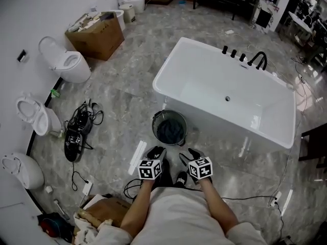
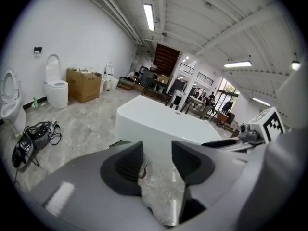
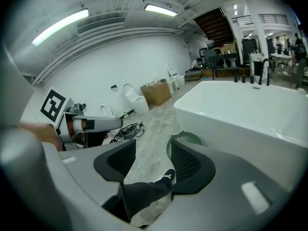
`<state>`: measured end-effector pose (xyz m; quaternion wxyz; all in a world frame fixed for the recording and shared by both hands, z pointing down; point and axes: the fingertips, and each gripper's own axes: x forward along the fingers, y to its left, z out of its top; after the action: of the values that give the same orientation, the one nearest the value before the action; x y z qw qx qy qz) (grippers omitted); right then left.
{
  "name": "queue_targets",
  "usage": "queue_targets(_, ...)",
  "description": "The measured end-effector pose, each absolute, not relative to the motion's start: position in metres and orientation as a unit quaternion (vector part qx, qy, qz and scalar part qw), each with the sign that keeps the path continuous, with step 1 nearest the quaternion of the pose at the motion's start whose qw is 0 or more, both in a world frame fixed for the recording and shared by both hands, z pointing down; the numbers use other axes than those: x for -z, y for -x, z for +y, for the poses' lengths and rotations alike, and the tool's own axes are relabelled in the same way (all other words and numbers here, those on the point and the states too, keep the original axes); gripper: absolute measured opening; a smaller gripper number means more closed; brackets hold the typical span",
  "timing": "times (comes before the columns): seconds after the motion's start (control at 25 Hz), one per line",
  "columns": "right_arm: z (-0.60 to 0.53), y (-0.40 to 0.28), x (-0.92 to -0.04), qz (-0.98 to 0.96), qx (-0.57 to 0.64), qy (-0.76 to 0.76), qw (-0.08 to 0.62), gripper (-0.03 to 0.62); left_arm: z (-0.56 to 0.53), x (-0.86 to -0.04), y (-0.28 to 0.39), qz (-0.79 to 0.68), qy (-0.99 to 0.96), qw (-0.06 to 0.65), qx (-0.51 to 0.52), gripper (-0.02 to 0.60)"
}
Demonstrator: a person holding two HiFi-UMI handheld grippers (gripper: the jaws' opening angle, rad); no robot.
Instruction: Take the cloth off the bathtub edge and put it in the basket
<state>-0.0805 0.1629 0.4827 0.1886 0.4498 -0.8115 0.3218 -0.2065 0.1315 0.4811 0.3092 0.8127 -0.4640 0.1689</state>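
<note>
The white bathtub (image 1: 219,126) stands at the right, with no cloth visible on its rim. The round black mesh basket (image 1: 156,120) sits on the floor against the tub's near corner, and a dark cloth (image 1: 171,131) lies inside it. My left gripper (image 1: 156,153) and right gripper (image 1: 188,155) hang side by side close to my body, just short of the basket. Both are open and hold nothing. In the left gripper view the gripper (image 2: 158,160) faces the bathtub (image 2: 159,124). In the right gripper view the gripper (image 3: 151,160) points past the basket (image 3: 185,139) and the tub wall (image 3: 240,109).
Toilets (image 1: 69,65) line the left wall beside a cardboard box (image 1: 97,34). A tangle of black cables (image 1: 76,129) and a white strip (image 1: 137,157) lie on the marble floor. Black faucet fittings (image 1: 258,60) stand on the tub's far rim. More boxes sit by my feet (image 1: 104,211).
</note>
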Motion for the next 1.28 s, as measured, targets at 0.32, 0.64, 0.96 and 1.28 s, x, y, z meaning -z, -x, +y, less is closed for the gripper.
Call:
queue_targets(0.32,0.172,0.079,-0.477,-0.819,-0.311,-0.448,0.178,0.096,0.141,-0.484,0.208,-0.471,-0.807,0.307,-0.182,0.141)
queue_targets(0.64,0.172,0.070,-0.469,-0.814,-0.316,-0.463,0.151,0.002,0.143,-0.473,0.203,-0.462,-0.818,0.300,-0.166,0.057)
queue_targets(0.96,0.172,0.066,-0.463,-0.815,-0.312,-0.466,0.149,0.002,0.145,-0.470,0.195,-0.455,-0.823,0.302,-0.158,0.057)
queue_targets(1.28,0.175,0.059,-0.464,-0.809,-0.315,-0.475,0.146,0.002,0.149,-0.469,0.191,-0.452,-0.825,0.301,-0.157,0.057)
